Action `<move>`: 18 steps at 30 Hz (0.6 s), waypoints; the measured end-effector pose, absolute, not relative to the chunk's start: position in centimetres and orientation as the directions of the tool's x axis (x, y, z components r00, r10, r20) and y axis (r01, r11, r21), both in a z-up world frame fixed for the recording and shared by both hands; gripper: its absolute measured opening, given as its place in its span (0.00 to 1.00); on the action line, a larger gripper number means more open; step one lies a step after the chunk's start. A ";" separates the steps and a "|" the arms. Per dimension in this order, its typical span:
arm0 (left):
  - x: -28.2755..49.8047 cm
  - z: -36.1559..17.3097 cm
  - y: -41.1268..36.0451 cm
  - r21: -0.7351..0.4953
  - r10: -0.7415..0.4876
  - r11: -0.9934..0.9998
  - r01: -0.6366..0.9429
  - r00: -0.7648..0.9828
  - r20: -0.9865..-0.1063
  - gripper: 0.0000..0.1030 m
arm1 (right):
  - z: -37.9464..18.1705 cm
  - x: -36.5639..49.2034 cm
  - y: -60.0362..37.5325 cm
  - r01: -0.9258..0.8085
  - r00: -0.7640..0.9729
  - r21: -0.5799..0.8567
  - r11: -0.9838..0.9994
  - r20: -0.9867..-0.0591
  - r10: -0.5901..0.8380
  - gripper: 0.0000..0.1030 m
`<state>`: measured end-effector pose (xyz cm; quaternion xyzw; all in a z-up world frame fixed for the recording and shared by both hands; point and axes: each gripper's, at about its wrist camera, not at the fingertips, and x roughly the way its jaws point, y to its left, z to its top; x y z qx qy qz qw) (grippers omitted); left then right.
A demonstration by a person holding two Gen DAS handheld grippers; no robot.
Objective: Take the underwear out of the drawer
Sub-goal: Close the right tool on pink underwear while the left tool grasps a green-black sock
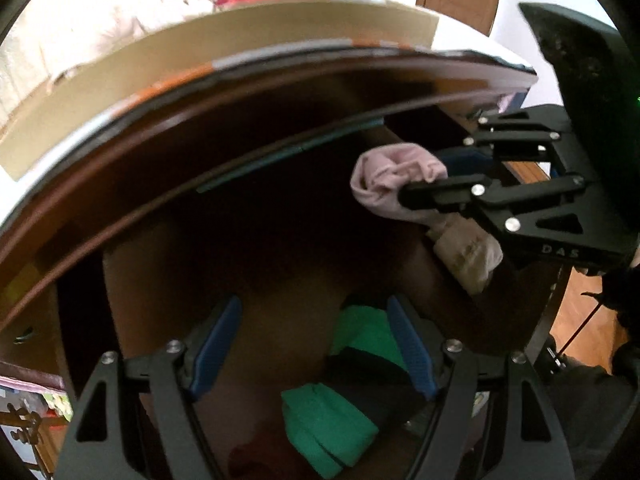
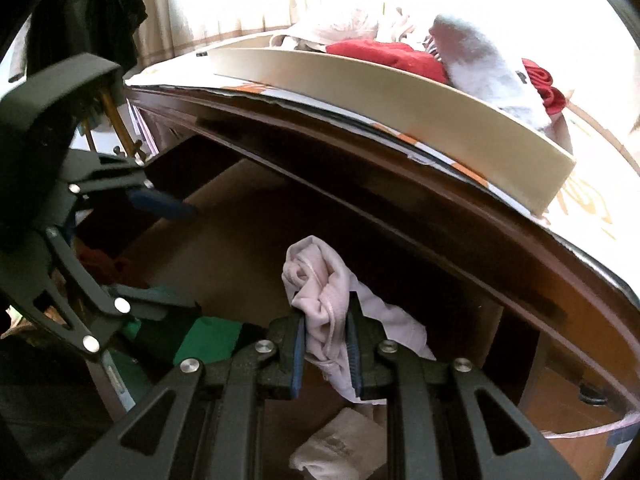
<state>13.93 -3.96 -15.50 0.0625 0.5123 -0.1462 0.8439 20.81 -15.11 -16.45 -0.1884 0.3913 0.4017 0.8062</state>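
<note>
Pink underwear [image 2: 320, 300] clenched in right gripper [image 2: 326, 354], bunched, hanging above drawer [image 2: 224, 248]. Left gripper [image 1: 316, 344] spread, empty, poised nearer green garment [image 1: 328, 420] just below its fingers.

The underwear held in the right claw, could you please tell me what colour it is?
Pale pink; the underwear shows best in the right wrist view, pinched in the right claw.

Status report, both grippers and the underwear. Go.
Right gripper shut on pink underwear, lifted above the drawer. Left gripper open, empty, over green clothing. Nothing blocking.
</note>
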 end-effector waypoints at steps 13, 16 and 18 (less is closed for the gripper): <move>15.4 -18.4 -5.8 -0.138 -0.219 0.929 0.344 0.208 -0.953 0.74 | -17.1 20.5 -16.2 -0.791 0.359 0.055 0.610 -0.765 0.535 0.19; 16.0 -19.0 -6.0 -0.170 -0.234 0.926 0.338 0.159 -0.959 0.74 | -17.1 20.4 -17.0 -0.787 0.363 0.063 0.614 -0.758 0.542 0.19; 16.3 -19.2 -6.2 -0.177 -0.235 0.926 0.333 0.141 -0.962 0.74 | -17.0 20.7 -17.2 -0.784 0.361 0.074 0.617 -0.753 0.549 0.19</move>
